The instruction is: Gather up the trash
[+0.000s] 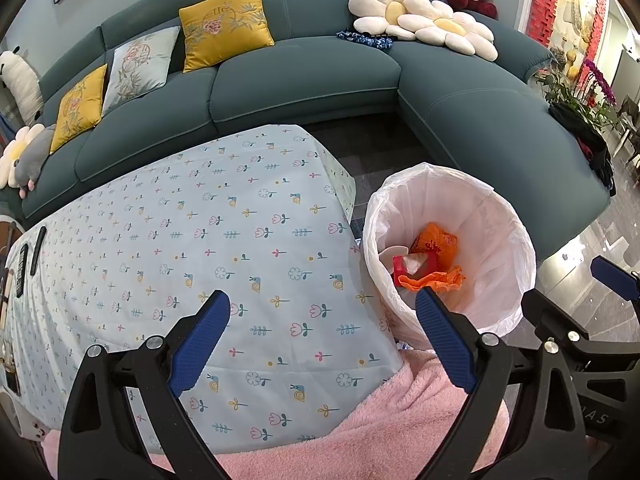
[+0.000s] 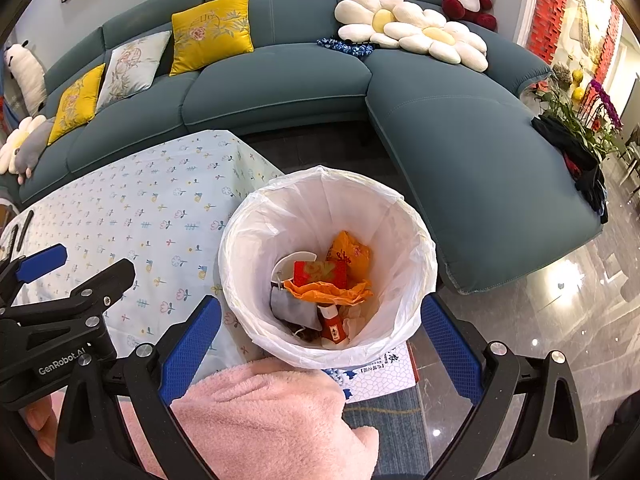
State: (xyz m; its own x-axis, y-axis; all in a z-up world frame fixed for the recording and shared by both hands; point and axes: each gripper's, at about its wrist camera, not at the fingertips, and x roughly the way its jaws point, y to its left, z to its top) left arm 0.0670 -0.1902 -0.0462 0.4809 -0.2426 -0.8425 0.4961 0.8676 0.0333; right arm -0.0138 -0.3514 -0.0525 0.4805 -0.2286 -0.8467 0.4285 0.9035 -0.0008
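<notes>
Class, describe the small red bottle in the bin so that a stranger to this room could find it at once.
Start at the teal fabric sofa, then drop to the white-lined round trash bin on the floor beside the flower-print tablecloth. Near the bin's front wall, below the crumpled orange plastic bag, lies the small red bottle: unlike the flat red box, it has a white cap.

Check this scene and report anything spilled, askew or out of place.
Nothing looks spilled. The trash sits inside the lined bin: orange wrapper, red box, small red bottle. Both grippers, left and right, are open and empty. Only oddity: a printed box lies on the floor, partly under the bin.
</notes>
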